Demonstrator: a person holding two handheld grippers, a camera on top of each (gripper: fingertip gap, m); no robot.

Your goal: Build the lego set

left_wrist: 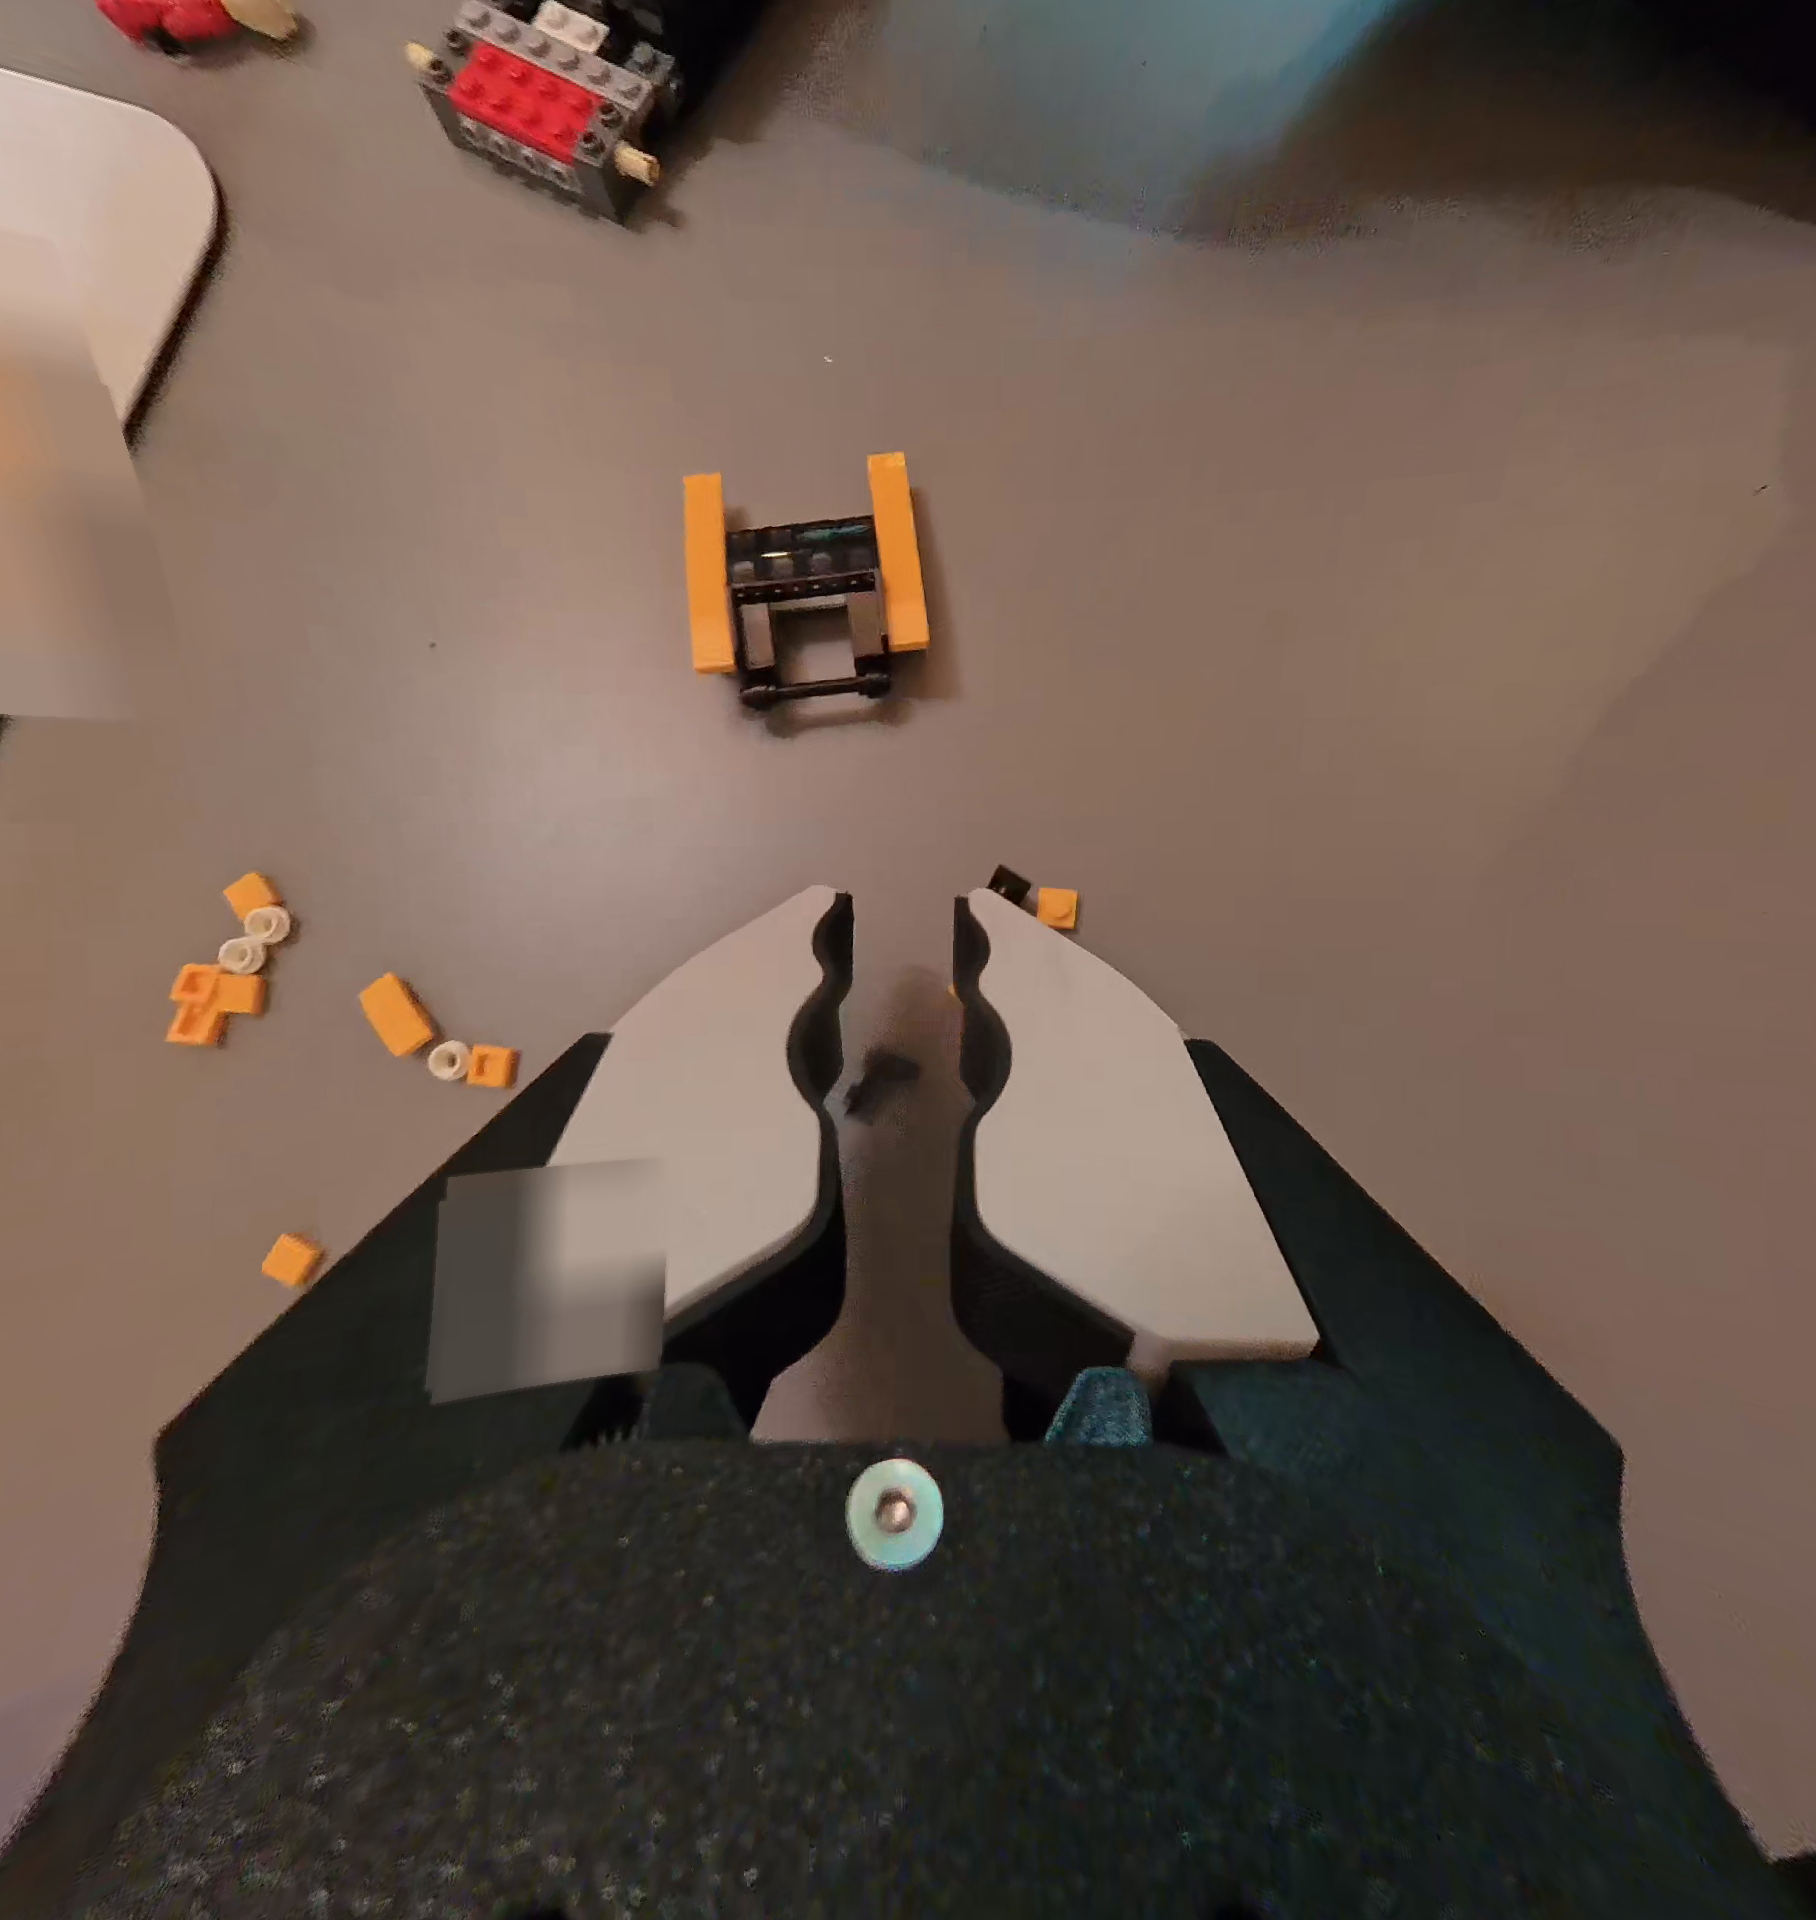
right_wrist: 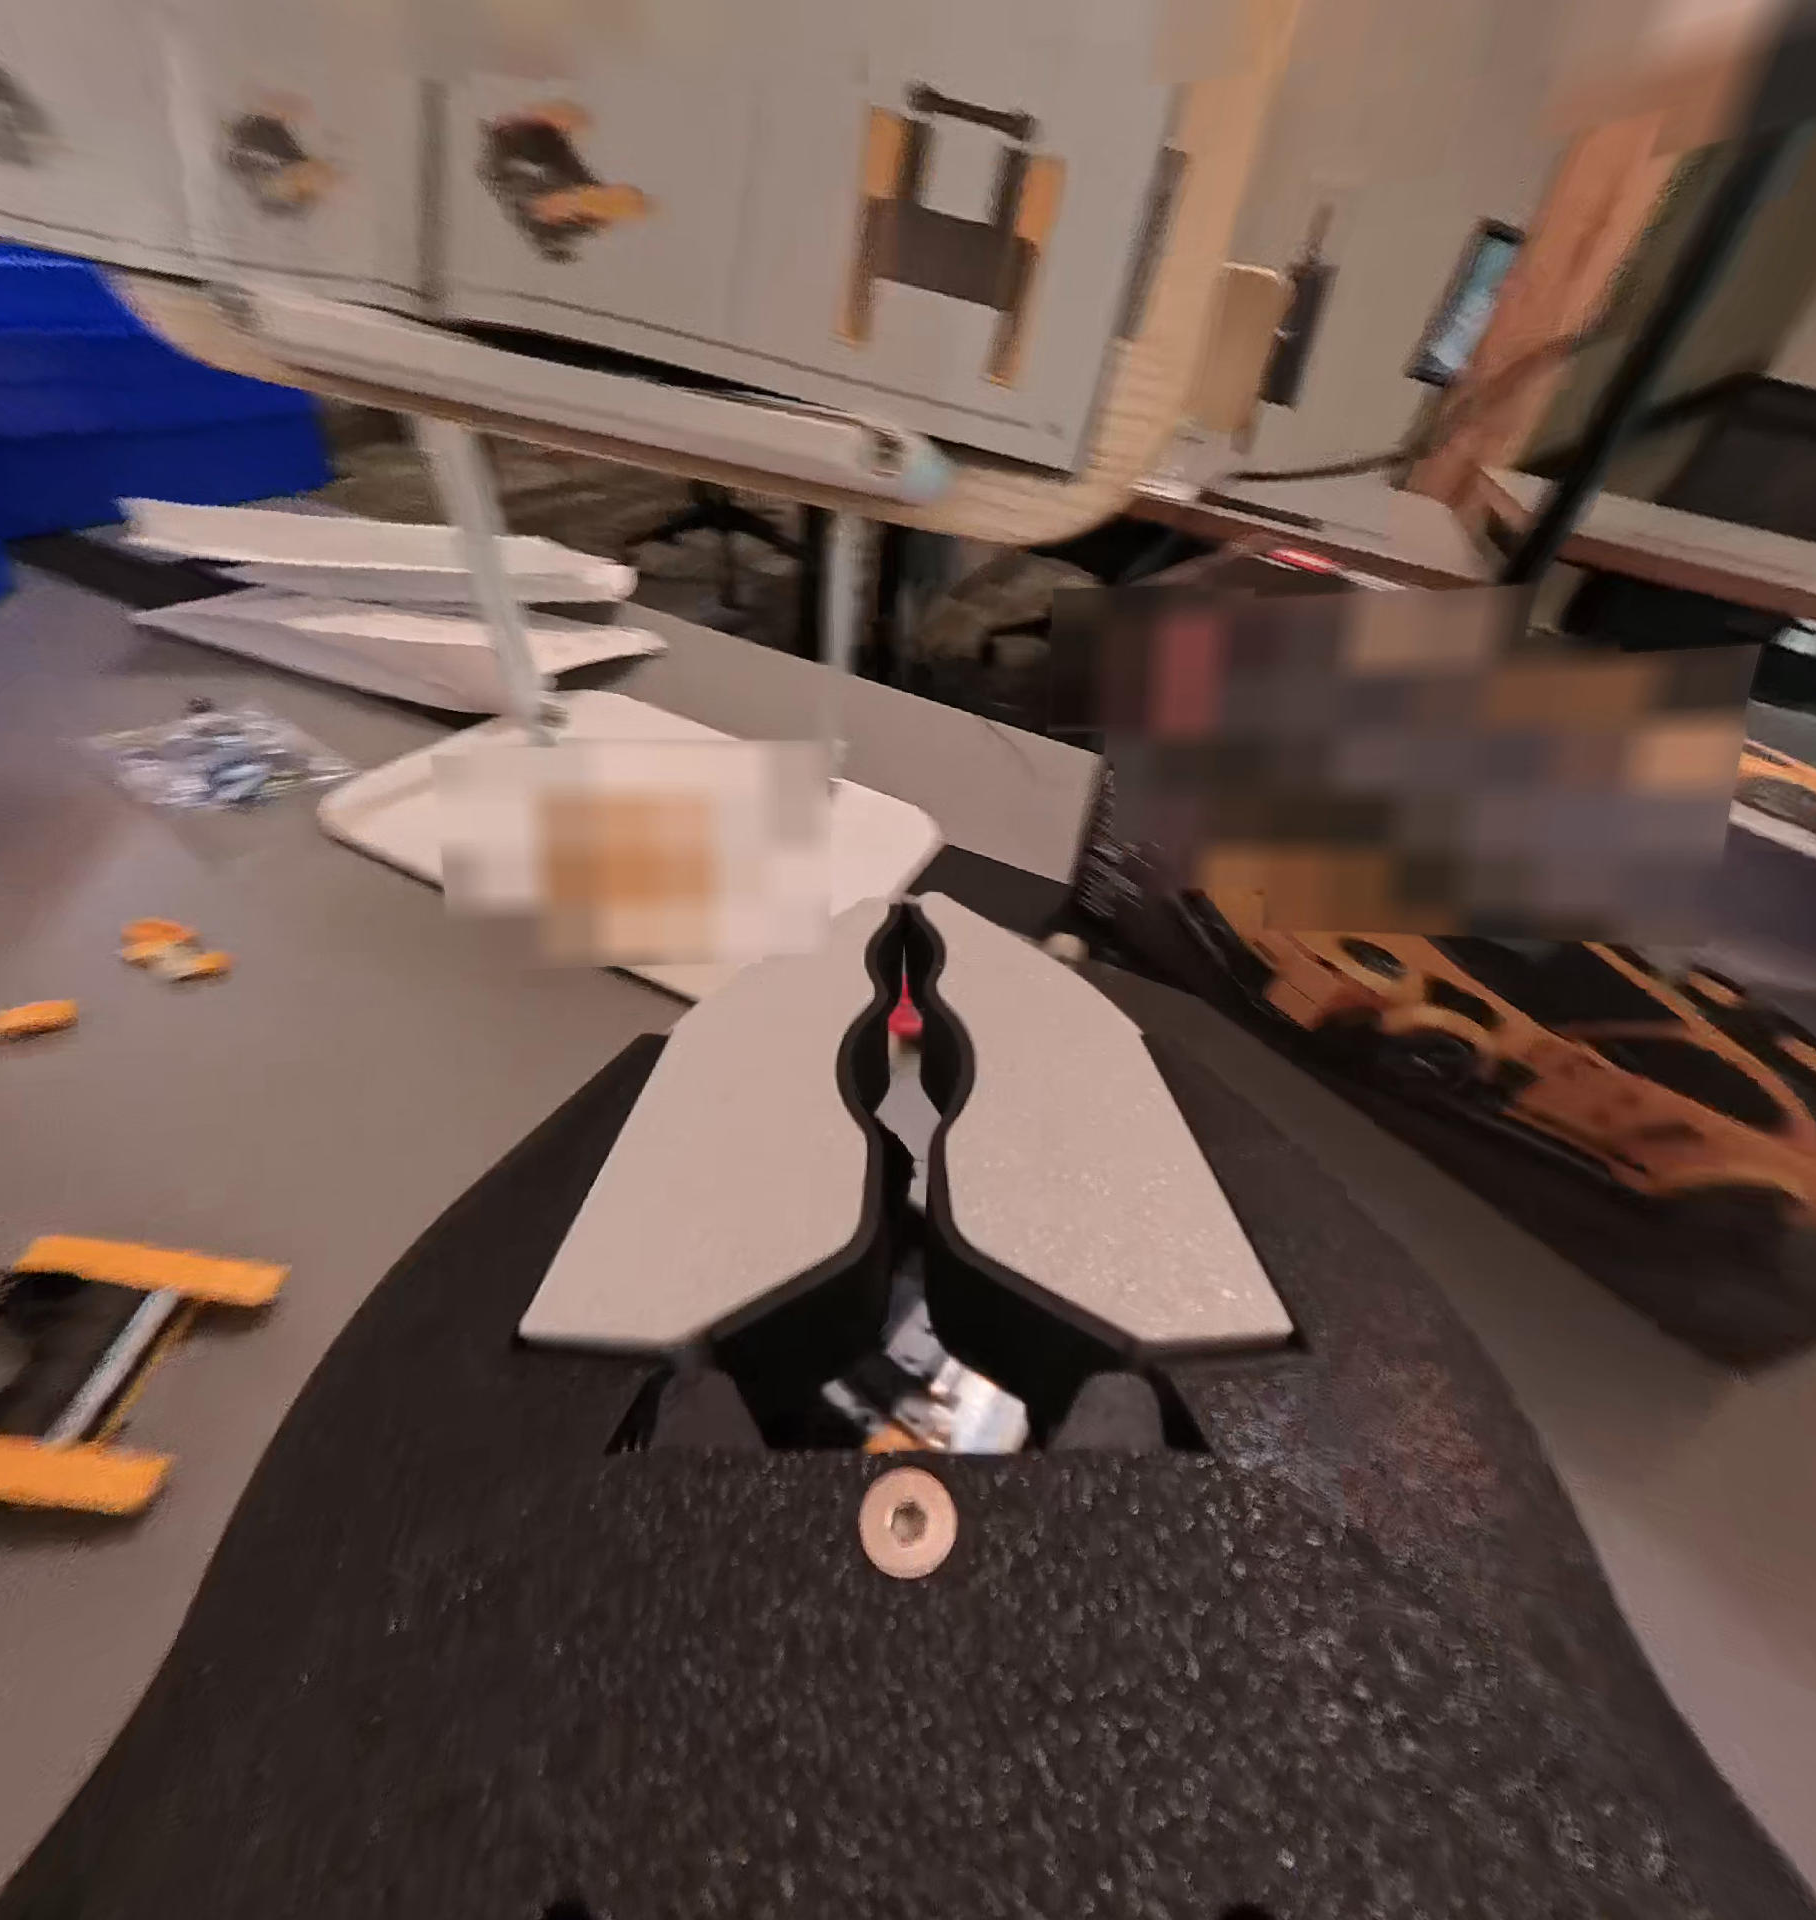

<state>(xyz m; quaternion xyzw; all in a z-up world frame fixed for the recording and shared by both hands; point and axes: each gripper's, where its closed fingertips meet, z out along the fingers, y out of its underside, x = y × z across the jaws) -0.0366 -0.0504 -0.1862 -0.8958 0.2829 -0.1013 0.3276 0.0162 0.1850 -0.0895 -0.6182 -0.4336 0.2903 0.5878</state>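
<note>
An orange-and-black lego assembly [left_wrist: 805, 582] lies on the grey table ahead of my left gripper [left_wrist: 902, 904]; it also shows at the lower left of the right wrist view [right_wrist: 73, 1361]. My left gripper is open a little and empty, hovering over a small black piece [left_wrist: 883, 1081] on the table. A small orange piece [left_wrist: 1058, 906] with a black piece lies by its right fingertip. Loose orange and white pieces [left_wrist: 218, 987] lie to the left. A red-and-grey assembly [left_wrist: 540, 104] stands at the far top. My right gripper [right_wrist: 906, 914] is shut, with nothing visible between its tips.
A white stand base [left_wrist: 73, 208] sits at the left; in the right wrist view it [right_wrist: 883, 831] holds up an open instruction booklet [right_wrist: 675, 208]. The lego box [right_wrist: 1506, 1039] lies to the right. A plastic bag of parts [right_wrist: 218, 758] and white sheets [right_wrist: 384, 613] lie farther back. The left gripper's tips are roughly 25 cm from the right gripper's. The small black piece [left_wrist: 883, 1081] is closer to my left gripper, around 4 cm from its tips; the right tips are 30 cm off.
</note>
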